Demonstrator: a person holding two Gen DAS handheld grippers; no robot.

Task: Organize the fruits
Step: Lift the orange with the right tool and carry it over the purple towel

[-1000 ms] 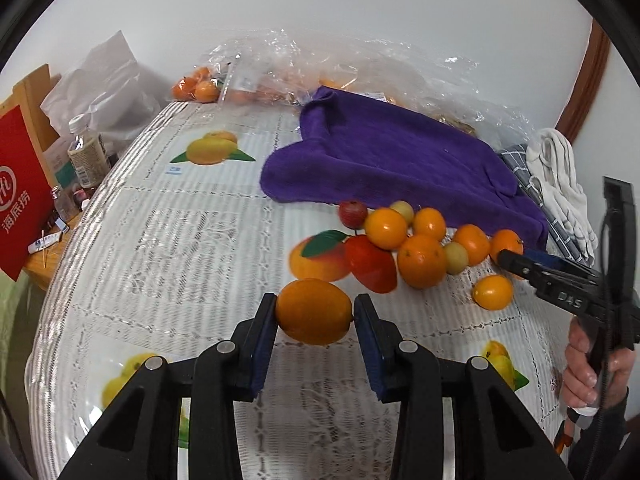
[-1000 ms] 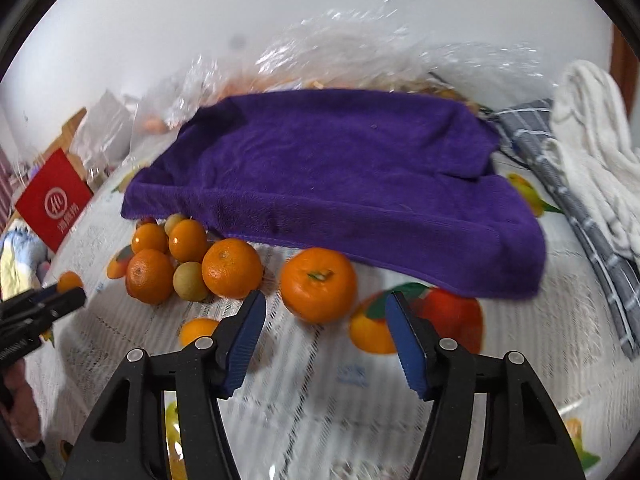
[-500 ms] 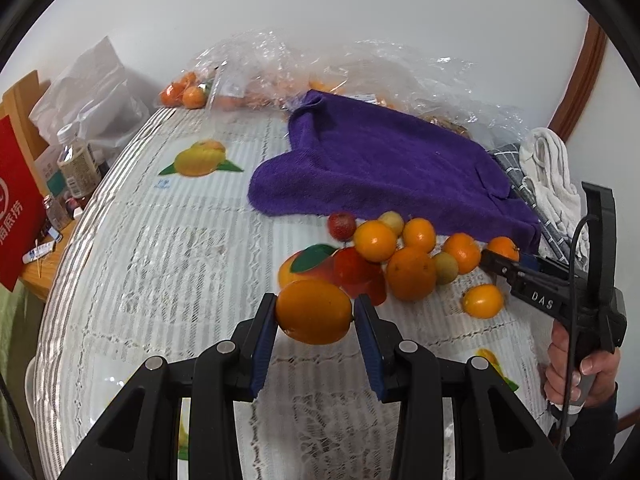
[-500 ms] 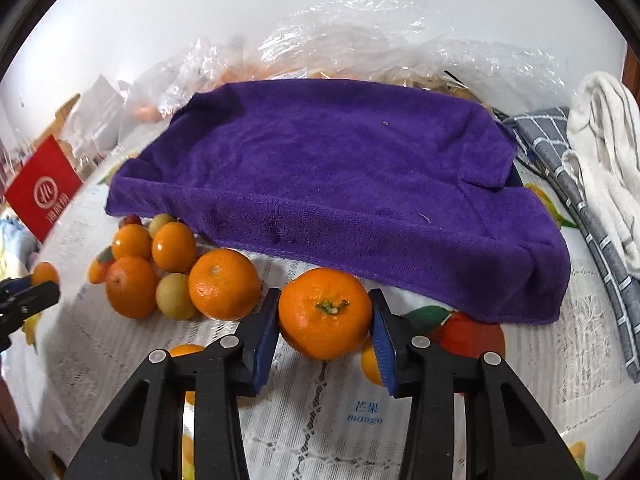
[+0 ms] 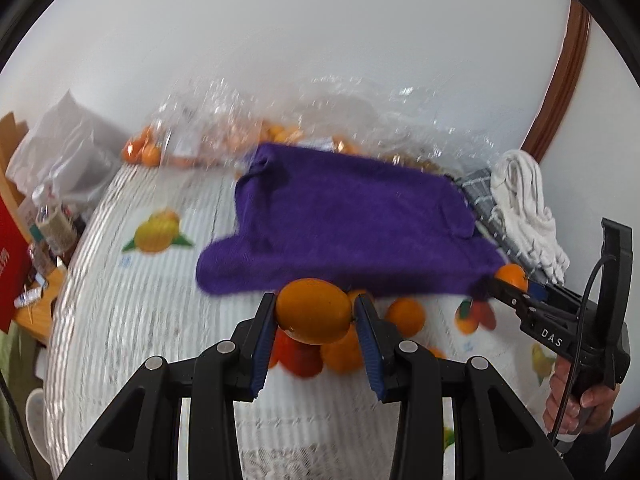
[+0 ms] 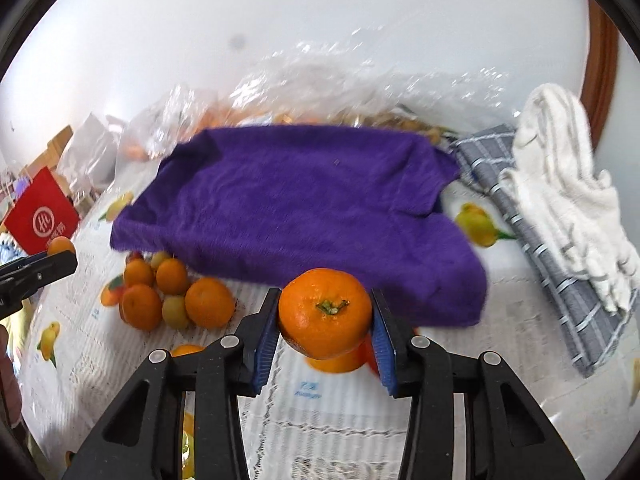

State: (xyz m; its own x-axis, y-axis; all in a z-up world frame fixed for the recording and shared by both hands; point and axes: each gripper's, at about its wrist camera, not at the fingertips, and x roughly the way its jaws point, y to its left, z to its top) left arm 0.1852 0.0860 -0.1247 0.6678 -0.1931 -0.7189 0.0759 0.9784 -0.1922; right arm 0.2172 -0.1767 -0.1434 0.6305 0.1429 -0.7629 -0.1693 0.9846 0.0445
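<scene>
My left gripper [image 5: 315, 316] is shut on a smooth yellow-orange fruit [image 5: 312, 304] and holds it above the tablecloth, in front of the purple towel [image 5: 352, 220]. My right gripper [image 6: 325, 318] is shut on an orange with a green stem [image 6: 325, 312], lifted off the table near the towel's [image 6: 296, 204] front edge. Several loose oranges and small greenish fruits [image 6: 172, 296] lie in a pile to its left. In the left wrist view the right gripper [image 5: 516, 290] shows at the right with its orange [image 5: 510, 276].
Clear plastic bags of fruit [image 5: 224, 136] line the wall behind the towel. A white cloth [image 6: 568, 184] and a grey checked cloth [image 6: 520, 216] lie at the right. A red bag [image 6: 40, 216] and a bottle [image 5: 54, 224] stand at the table's left edge.
The right gripper closed on the stemmed orange and lifted it off the table. The left gripper rose with its fruit and now sits closer to the towel.
</scene>
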